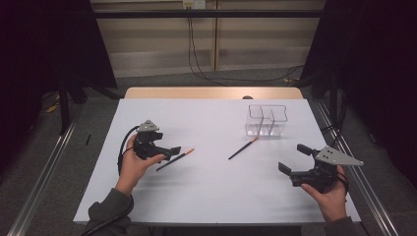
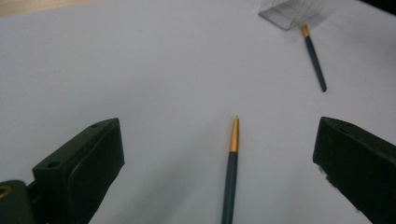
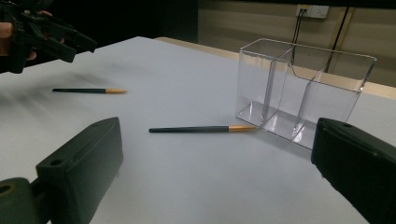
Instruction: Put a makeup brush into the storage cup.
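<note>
Pen lies between spread left claw jaws — gold tip away (lengthwise).

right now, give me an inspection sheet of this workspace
surface: white table top, flat, no marks seen
job's things: near pen lies between the left tool's jaws, gold tip pointing away; far pen lies flat, gold tip at the clear organizer, which stands upright with nothing in it
clutter: nothing seen
grippers: left tool open over the near pen; right tool open, holding nothing, off to the side of the far pen
cables: black cable trails from the left tool; wall cables hang behind the table
surroundings: dark curtains, metal floor rails
</note>
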`<control>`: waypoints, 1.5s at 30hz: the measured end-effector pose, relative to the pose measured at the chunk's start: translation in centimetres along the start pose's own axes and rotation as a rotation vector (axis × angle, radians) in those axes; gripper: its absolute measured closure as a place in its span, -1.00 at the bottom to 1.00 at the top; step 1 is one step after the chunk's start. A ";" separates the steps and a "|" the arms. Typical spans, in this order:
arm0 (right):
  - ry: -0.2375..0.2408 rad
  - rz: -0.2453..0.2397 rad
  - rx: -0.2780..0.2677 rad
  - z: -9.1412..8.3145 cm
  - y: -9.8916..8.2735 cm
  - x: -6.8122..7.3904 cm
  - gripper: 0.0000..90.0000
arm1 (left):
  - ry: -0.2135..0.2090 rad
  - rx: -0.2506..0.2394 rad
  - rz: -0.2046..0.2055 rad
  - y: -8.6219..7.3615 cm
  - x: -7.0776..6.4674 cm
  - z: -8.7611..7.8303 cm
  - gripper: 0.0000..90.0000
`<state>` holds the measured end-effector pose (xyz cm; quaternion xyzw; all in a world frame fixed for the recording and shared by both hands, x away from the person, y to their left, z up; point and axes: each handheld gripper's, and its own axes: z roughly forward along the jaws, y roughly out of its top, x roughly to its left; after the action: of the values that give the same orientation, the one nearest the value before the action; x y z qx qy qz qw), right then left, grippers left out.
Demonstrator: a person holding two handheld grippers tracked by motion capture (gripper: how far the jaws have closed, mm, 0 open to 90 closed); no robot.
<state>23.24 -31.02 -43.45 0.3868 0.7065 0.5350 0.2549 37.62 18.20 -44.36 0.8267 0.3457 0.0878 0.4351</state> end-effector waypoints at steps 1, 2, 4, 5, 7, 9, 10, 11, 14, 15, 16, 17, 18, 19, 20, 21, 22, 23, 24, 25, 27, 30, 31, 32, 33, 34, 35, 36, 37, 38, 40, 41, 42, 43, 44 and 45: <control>-0.001 -0.002 -0.001 0.0 0.0 0.0 -0.96 | 0.002 0.010 0.000 0.1 0.0 0.0 -0.96; -0.002 0.000 -0.002 0.0 0.0 0.0 -0.96 | 0.003 0.021 0.000 0.1 0.1 0.0 -0.96; 0.000 -0.002 -0.001 0.0 0.0 0.0 -0.96 | 0.005 0.046 0.006 0.3 0.2 0.0 -0.96; 0.000 -0.002 -0.001 0.0 0.0 0.0 -0.96 | 0.001 0.059 0.005 0.4 0.2 0.0 -0.96; 0.001 -0.001 0.000 0.1 0.0 0.0 -0.96 | 0.007 0.093 0.010 0.6 0.2 0.1 -0.96; 0.003 -0.001 0.000 0.1 0.0 0.0 -0.96 | 0.001 0.121 0.019 0.7 0.2 0.3 -0.96; 0.002 0.001 0.001 0.1 0.0 0.0 -0.96 | -0.001 0.129 0.022 0.8 0.2 0.4 -0.96; 0.001 0.002 -0.001 0.1 0.0 0.0 -0.96 | 0.002 0.156 0.028 0.9 0.2 0.3 -0.96; 0.001 0.002 0.005 0.1 0.0 0.0 -0.96 | -0.010 0.195 0.042 1.1 0.3 0.5 -0.96; 0.003 0.003 0.009 0.1 -0.1 0.0 -0.96 | -0.012 0.201 0.036 1.2 0.2 0.6 -0.96; 0.004 0.002 0.009 0.1 -0.1 0.0 -0.96 | -0.016 0.216 0.048 1.2 0.2 0.7 -0.97; 0.004 0.002 0.009 0.1 -0.1 0.0 -0.96 | -0.029 0.246 0.060 1.4 0.2 0.7 -0.97; 0.004 0.005 0.009 0.1 -0.1 0.0 -0.96 | -0.029 0.260 0.068 1.4 0.2 0.7 -0.98; 0.006 0.006 0.008 0.1 0.0 0.0 -0.96 | -0.030 0.273 0.068 1.5 0.2 0.7 -0.98; 0.005 0.001 0.005 0.1 0.0 0.0 -0.96 | -0.027 0.276 0.057 1.5 0.2 0.8 -0.98; 0.005 0.001 0.005 0.1 0.0 0.0 -0.96 | -0.027 0.296 0.072 1.5 0.3 0.8 -0.98; 0.004 0.000 0.004 0.1 0.0 0.0 -0.96 | -0.025 0.309 0.074 1.6 0.4 0.8 -0.98; 0.001 0.001 0.003 0.1 0.0 0.0 -0.96 | -0.024 0.317 0.070 1.6 0.4 0.9 -0.98; 0.002 0.000 0.005 0.0 0.0 0.0 -0.96 | -0.020 0.317 0.053 1.6 0.2 1.0 -0.98; 0.003 0.003 0.004 0.1 -0.1 0.0 -0.96 | -0.018 0.324 0.065 1.6 0.2 1.0 -0.98; 0.002 -0.002 0.003 0.1 -0.1 0.0 -0.96 | -0.022 0.362 0.092 1.8 0.2 1.0 -0.98; 0.001 -0.003 0.001 0.0 0.0 -0.1 -0.96 | -0.013 0.397 0.100 1.9 0.0 1.2 -0.99; 0.002 -0.002 0.002 0.0 0.0 -0.1 -0.96 | -0.009 0.418 0.104 2.0 0.0 1.2 -0.99; 0.002 -0.003 0.002 0.0 0.0 0.0 -0.96 | -0.010 0.440 0.111 2.0 0.0 1.2 -0.99; 0.002 -0.001 0.002 0.0 0.0 0.0 -0.96 | -0.010 0.456 0.110 2.1 0.0 1.3 -0.99; 0.002 -0.001 0.002 0.0 0.0 0.0 -0.96 | -0.013 0.471 0.115 2.1 0.0 1.3 -0.99; 0.002 -0.002 0.003 0.1 0.0 0.0 -0.96 | -0.012 0.474 0.115 2.1 -0.1 1.4 -0.99; 0.003 -0.005 0.004 0.0 0.0 0.0 -0.96 | -0.011 0.475 0.092 2.1 -0.3 1.5 -0.99; 0.002 -0.005 0.006 0.0 0.0 0.0 -0.96 | -0.013 0.492 0.108 2.2 -0.2 1.5 -0.98; 0.003 -0.008 0.006 0.0 0.0 0.0 -0.96 | -0.016 0.498 0.112 2.2 -0.2 1.5 -0.96; 0.002 -0.007 0.004 0.0 0.0 0.0 -0.96 | -0.011 0.508 0.115 2.3 -0.3 1.5 -0.91; 0.002 -0.003 0.005 0.0 0.0 0.0 -0.96 | -0.016 0.517 0.125 2.3 -0.3 1.5 -0.88; 0.002 -0.005 0.007 0.0 0.0 0.0 -0.96 | -0.015 0.521 0.131 2.4 -0.3 1.5 -0.80; 0.001 0.000 0.006 0.0 0.0 0.0 -0.96 | -0.016 0.517 0.128 2.3 -0.3 1.6 -0.79; 0.000 -0.003 0.005 -0.1 0.0 0.0 -0.96 | -0.017 0.527 0.132 2.4 -0.4 1.5 -0.76; 0.000 -0.003 0.005 -0.1 0.0 0.0 -0.96 | -0.020 0.531 0.138 2.5 -0.4 1.5 -0.76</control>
<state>23.20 -31.05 -43.45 0.3863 0.7086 0.5328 0.2547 39.24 15.97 -43.28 0.9343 0.2952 0.0156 0.1994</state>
